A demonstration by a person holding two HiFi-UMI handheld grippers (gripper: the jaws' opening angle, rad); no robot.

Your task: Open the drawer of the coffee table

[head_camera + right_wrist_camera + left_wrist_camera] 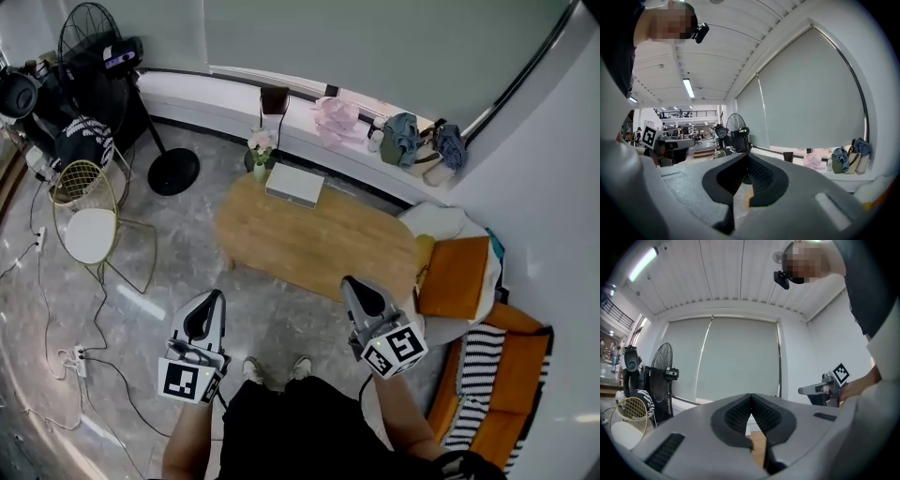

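The left tool (217, 298) and the right tool (350, 283) were both clenched shut with nothing between their jaws. Both were held level on the near side of the coffee table (309, 239), clear of it. A white box (294, 185) lay at the tabletop's far edge. The drawer did not show.

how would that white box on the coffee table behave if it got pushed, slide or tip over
The white box lies flat and low on the wooden coffee table, so a push would probably slide it rather than tip it. Its straight edges and crisp corners suggest it is stiff, not floppy. The tabletop looks smooth, so it may slide easily; its weight cannot be judged from here.
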